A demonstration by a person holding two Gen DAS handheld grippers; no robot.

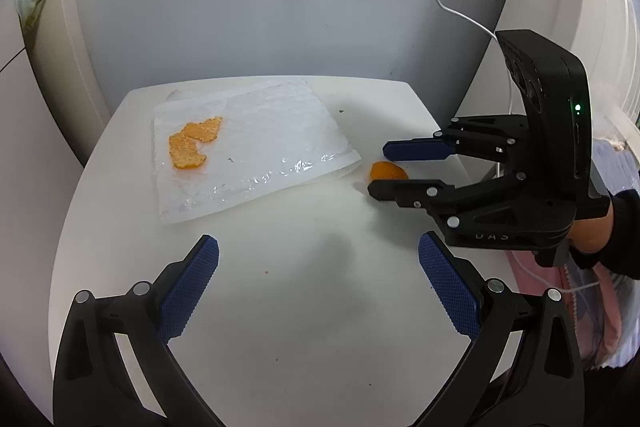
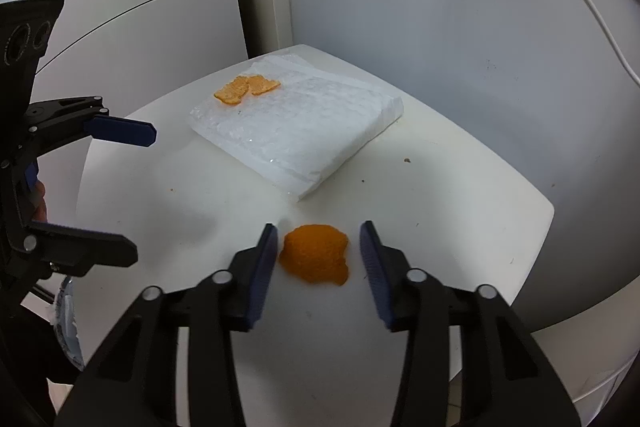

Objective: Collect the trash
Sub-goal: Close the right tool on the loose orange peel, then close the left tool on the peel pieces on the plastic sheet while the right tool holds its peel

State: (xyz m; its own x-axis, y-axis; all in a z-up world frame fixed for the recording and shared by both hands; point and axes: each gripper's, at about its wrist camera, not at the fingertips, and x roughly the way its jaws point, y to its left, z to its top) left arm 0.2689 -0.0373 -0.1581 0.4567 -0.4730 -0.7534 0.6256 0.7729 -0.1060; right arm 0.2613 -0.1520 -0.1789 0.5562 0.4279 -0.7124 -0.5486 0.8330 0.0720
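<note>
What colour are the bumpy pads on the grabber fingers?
Dark blue pads with a dotted grip texture on black fingers, clearest in the left wrist view.

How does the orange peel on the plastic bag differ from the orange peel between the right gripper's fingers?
The peel on the bag lies flat, pale inner side up, in thin pieces on the plastic bag. The peel by the right gripper is one domed piece, deeper orange, resting on the bare table. The first is far from both grippers; the second sits between open fingers, not yet gripped. Both are orange peel.
</note>
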